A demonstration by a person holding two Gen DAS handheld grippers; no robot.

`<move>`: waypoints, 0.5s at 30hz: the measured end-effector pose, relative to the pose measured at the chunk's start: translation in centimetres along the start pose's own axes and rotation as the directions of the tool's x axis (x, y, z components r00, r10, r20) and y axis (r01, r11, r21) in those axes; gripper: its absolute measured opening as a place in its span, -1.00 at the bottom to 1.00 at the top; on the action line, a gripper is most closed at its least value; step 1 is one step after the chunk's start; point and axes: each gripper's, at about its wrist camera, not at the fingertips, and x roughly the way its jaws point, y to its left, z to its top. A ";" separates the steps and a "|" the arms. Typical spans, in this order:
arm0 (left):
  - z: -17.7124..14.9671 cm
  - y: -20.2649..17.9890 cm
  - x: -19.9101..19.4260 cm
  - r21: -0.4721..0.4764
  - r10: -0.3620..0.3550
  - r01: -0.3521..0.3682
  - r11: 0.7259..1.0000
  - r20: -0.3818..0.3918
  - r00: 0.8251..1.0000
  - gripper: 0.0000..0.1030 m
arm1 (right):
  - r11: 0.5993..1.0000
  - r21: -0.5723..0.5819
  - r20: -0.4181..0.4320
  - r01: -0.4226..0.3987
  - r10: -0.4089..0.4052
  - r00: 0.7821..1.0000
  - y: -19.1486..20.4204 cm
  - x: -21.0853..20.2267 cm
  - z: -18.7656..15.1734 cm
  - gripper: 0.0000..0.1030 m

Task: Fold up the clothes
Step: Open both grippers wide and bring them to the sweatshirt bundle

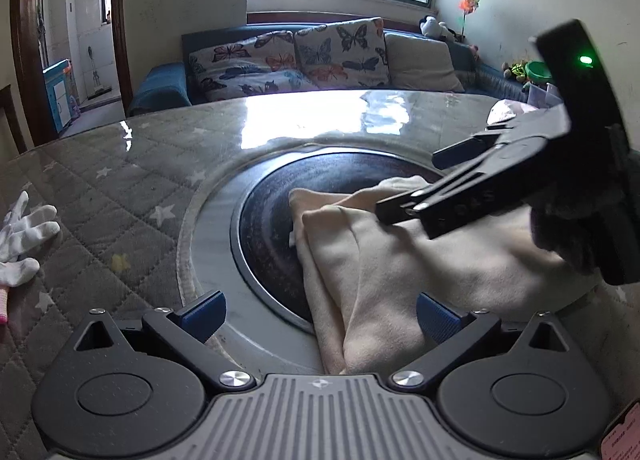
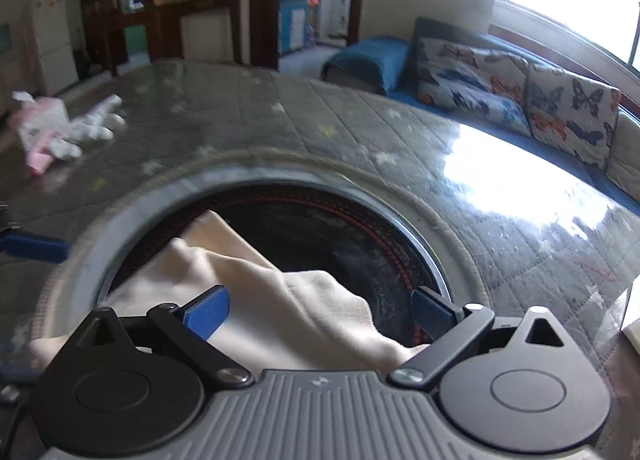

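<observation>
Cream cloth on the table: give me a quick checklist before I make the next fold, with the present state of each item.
1. Left claw open and holding nothing: ok, its blue pads are wide apart.
2. Right claw open and holding nothing: ok, the cream cloth lies below it, not pinched.
3. Cloth already partly folded: ok, layered edges show in the left wrist view.
4. Cloth lying flat: not ok, ridges and wrinkles show in the right wrist view.
5. Cloth wholly on the table: cannot tell, its near edge is hidden by the claws.
6. White gloves apart from the cloth: ok, they lie far off on the quilted cover.
</observation>
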 end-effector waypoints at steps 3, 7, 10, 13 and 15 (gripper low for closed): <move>-0.2 0.1 0.3 -0.005 -0.008 0.008 1.000 -0.014 1.000 0.99 | 1.000 0.002 -0.010 0.022 -0.022 1.000 0.0 1.0 0.1 0.92; -0.3 0.4 0.5 -0.026 -0.015 0.014 1.000 -0.029 0.999 0.99 | 0.999 0.021 0.008 0.032 -0.032 0.999 -0.6 0.8 0.7 0.92; -0.2 0.5 0.2 -0.026 -0.014 0.014 1.000 -0.019 1.000 1.00 | 0.999 0.010 0.030 0.036 -0.036 0.999 -1.0 -0.7 0.5 0.92; 0.2 0.4 -0.1 -0.037 -0.020 0.019 0.999 -0.014 1.000 1.00 | 1.000 -0.006 0.033 0.024 -0.024 0.999 -1.1 -2.5 -0.1 0.93; 0.5 0.5 -0.2 -0.051 -0.025 0.024 0.998 -0.007 1.000 1.00 | 1.000 -0.017 0.035 0.016 -0.015 0.999 -1.2 -3.7 -0.5 0.96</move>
